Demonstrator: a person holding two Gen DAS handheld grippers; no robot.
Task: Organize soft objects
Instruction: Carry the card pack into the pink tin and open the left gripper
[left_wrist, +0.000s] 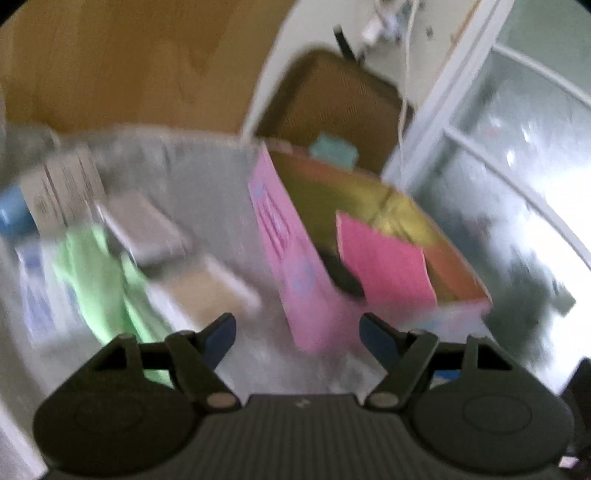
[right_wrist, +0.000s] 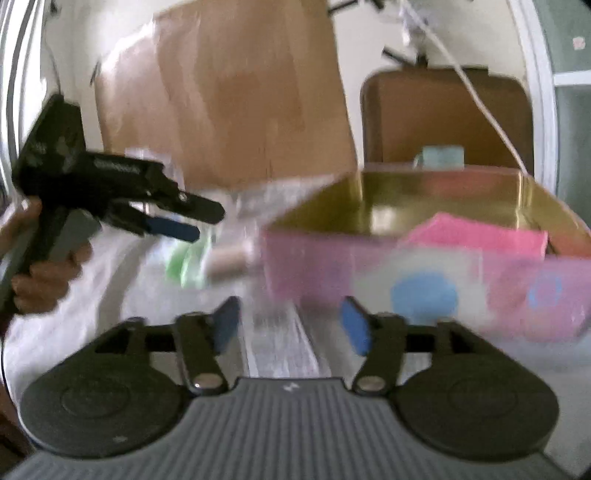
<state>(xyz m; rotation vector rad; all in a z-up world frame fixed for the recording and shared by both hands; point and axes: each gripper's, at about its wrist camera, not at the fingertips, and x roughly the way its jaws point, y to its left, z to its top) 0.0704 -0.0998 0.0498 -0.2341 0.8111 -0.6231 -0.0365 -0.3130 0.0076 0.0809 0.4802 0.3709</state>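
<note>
The pink box (right_wrist: 424, 291) stood open at right, a pink cloth (right_wrist: 476, 232) already inside, seemingly the collecting bin. A green cloth (left_wrist: 99, 273) lay far left, unsorted. Left gripper (left_wrist: 297, 332) and right gripper (right_wrist: 290, 323) were both wide and empty.

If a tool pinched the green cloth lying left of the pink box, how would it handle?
The crumpled light-green cloth would probably hang limp and drape, since it lies in soft folds. It looks thin, so likely light. Its trailing end might drag across the white bedding.
</note>
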